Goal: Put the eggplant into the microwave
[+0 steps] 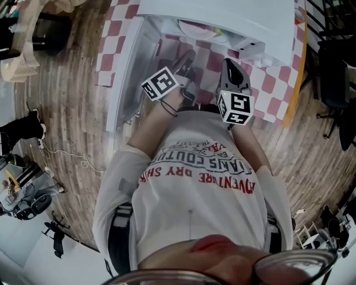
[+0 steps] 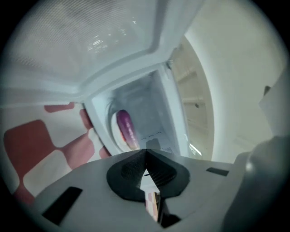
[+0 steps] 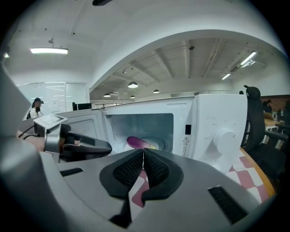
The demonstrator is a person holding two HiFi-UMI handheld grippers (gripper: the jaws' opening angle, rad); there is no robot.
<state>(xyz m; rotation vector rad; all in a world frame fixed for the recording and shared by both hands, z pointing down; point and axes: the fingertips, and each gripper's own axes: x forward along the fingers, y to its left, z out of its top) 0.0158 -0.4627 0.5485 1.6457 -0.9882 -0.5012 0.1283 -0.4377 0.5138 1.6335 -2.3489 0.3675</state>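
The purple eggplant [image 2: 127, 129] lies on the white turntable plate [image 2: 114, 131] inside the open white microwave [image 3: 204, 122]; the right gripper view shows the eggplant [image 3: 138, 142] through the opening. My left gripper [image 2: 145, 152] is shut and empty, held just outside the cavity beside the open door [image 2: 90, 45]. It appears in the right gripper view as the left gripper [image 3: 86, 147] at the left of the opening. My right gripper [image 3: 143, 152] is also shut with nothing in it, a short way back from the microwave front. From the head view both grippers [image 1: 186, 60] [image 1: 231, 65] point at the microwave [image 1: 222, 16].
The microwave stands on a table with a red-and-white checked cloth [image 1: 267, 83]. Its door [image 1: 125, 72] swings out to the left. A control dial [image 3: 225, 138] is on the right panel. A black chair [image 3: 253, 118] stands at the right, and a person [image 3: 35, 108] is far off at the left.
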